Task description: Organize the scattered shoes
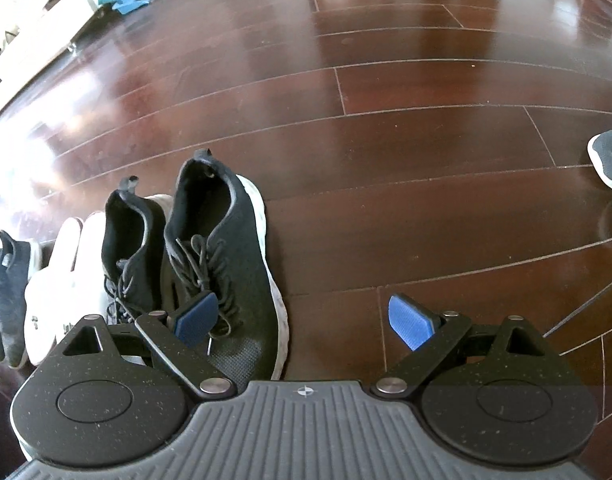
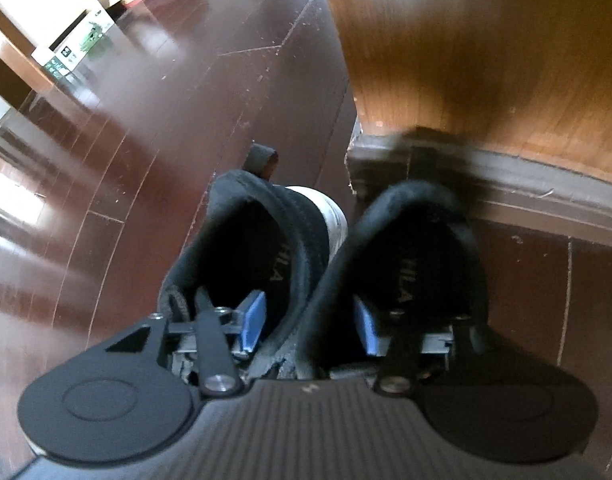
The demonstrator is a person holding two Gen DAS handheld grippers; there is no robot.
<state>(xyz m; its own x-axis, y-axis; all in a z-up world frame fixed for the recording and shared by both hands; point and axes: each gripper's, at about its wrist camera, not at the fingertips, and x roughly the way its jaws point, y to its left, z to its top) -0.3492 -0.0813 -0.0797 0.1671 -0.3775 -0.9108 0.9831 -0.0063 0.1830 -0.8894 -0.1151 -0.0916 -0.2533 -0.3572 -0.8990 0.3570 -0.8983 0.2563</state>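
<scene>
**Paired Trainers Carried by Their Collars**

The right claw (image 2: 307,326) pinched the touching inner collars of two black knit trainers with white soles (image 2: 266,240), one blue pad inside each shoe, above the dark wooden floor (image 2: 146,120) near a skirting board (image 2: 525,184). Light and soft, the uppers would likely sag, so the padded collar seemed the firmest hold. The left claw (image 1: 306,320) hung spread and empty beside a second black laced pair (image 1: 222,248) lined up on the floor.

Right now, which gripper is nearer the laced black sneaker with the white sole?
Left. The left gripper hangs open over the laced black sneaker; the right gripper pinches another black pair elsewhere.
</scene>
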